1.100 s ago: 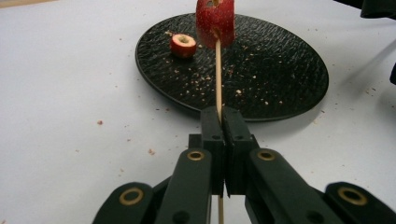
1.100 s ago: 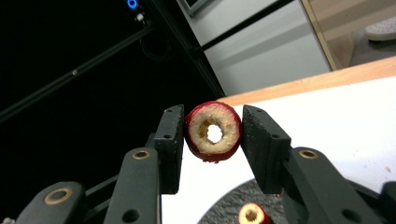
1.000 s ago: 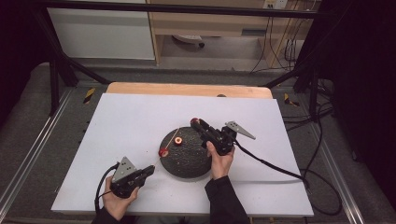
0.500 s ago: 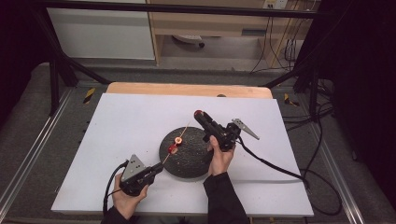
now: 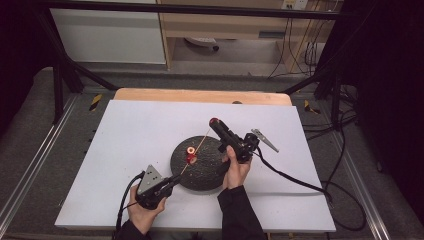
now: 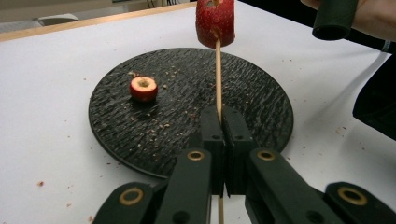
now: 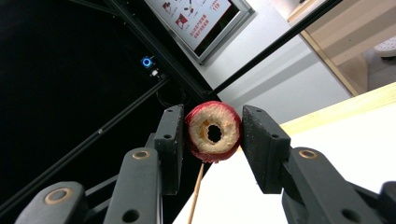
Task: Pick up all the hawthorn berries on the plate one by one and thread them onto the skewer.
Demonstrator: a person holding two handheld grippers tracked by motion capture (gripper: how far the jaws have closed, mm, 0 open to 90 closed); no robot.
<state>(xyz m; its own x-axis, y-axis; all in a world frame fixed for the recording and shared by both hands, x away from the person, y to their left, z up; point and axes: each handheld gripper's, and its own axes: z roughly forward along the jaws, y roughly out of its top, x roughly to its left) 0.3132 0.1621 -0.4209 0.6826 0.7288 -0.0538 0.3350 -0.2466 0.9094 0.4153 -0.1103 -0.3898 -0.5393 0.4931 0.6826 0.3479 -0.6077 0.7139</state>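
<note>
**Skewer held low, fruit held high**

My left gripper [image 5: 167, 186] sat near the front edge of the white surface [image 5: 125, 130], just beside the near-left rim of the round black plate [image 5: 210, 172]. Its jaws were pressed fully together on the lower end of a thin wooden skewer [image 6: 217, 74], which ran straight up between them in the left gripper view. A red cored fruit piece [image 6: 215, 21] sat on the skewer at the top of that view, the stick entering it from below.

My right gripper [image 5: 216, 123] was raised over the far side of the plate, tilted up and away from me, with my right hand [image 5: 236, 167] wrapped around its handle. In the right gripper view its jaws stood partly apart with that fruit piece, pale-fleshed around a cored hole, between them. The left jaw touched the red skin; I could not tell whether the right jaw touched it or stood a sliver off, so I could not say the grip was firm. The skewer came away below the fruit.

From the high view, the skewer slanted from my left jaws up across the plate toward the right jaws.

A second fruit piece [image 6: 143, 88], also red-skinned and cored, lay cut side up on the plate's left half, with small crumbs [image 6: 161, 126] scattered around it on the dark textured surface.
</note>
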